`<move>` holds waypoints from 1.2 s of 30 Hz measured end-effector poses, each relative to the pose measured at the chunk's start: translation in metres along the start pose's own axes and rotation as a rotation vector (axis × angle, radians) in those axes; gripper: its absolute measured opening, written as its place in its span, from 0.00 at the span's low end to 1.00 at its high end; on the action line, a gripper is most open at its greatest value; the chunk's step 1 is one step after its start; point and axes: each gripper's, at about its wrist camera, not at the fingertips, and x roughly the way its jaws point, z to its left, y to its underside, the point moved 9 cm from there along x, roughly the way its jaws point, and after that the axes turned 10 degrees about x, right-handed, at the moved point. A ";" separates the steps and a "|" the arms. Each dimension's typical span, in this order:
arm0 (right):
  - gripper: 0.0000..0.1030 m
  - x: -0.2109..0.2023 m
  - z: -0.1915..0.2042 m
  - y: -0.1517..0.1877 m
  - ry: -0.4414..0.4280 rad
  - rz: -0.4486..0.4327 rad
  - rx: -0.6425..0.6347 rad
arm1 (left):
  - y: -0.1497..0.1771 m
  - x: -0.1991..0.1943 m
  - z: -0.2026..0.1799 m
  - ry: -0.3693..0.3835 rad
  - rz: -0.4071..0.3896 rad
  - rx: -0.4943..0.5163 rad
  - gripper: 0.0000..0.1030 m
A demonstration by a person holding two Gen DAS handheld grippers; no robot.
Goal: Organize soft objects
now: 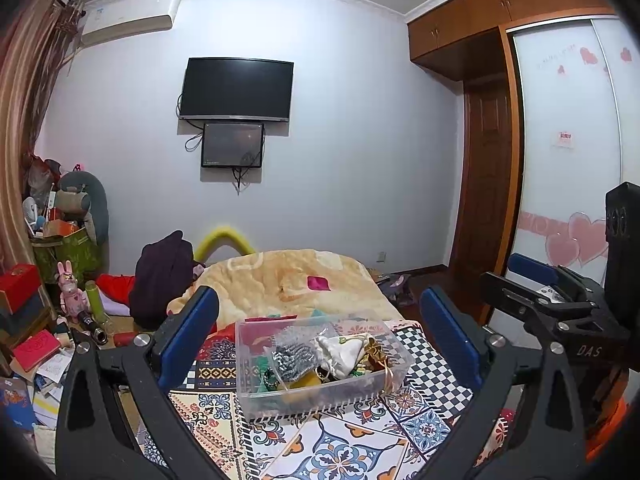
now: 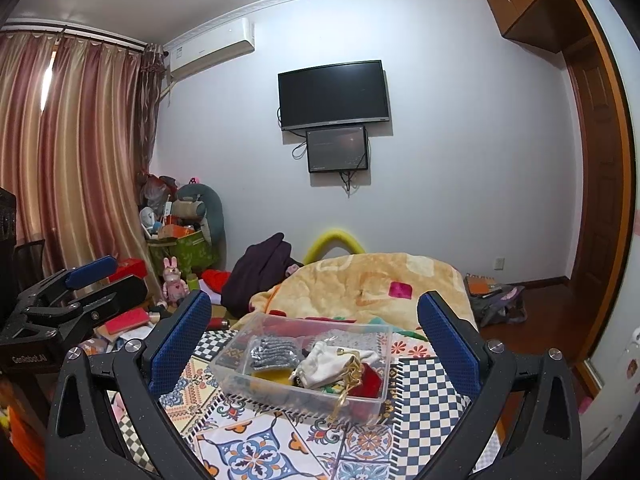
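Note:
A clear plastic box (image 1: 256,396) stands on a patterned patchwork cloth (image 1: 340,448) on the bed. It holds soft things: a grey striped cloth (image 1: 290,354), a white pouch (image 1: 344,350), gold cord and coloured pieces. My left gripper (image 1: 320,332) is open and empty, its blue pads on either side of the box, above and short of it. The box also shows in the right wrist view (image 2: 240,384) with the grey cloth (image 2: 272,354) and white pouch (image 2: 322,366). My right gripper (image 2: 316,332) is open and empty, likewise short of the box.
A beige blanket (image 1: 288,276) lies bunched behind the box. A dark garment (image 1: 164,276) and clutter of toys, boxes and books (image 1: 48,320) fill the left floor. A wardrobe (image 1: 568,160) stands at right. The other gripper shows at each view's edge (image 1: 552,292) (image 2: 72,292).

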 end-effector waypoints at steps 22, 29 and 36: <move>1.00 -0.001 -0.003 0.000 0.005 0.007 0.004 | 0.003 0.003 -0.003 0.011 0.020 0.001 1.00; 1.00 -0.002 -0.004 0.000 0.007 0.006 0.000 | 0.002 0.004 -0.004 0.024 0.020 -0.002 1.00; 1.00 -0.003 -0.004 -0.001 0.008 0.006 -0.002 | 0.003 0.005 -0.003 0.048 0.025 -0.010 1.00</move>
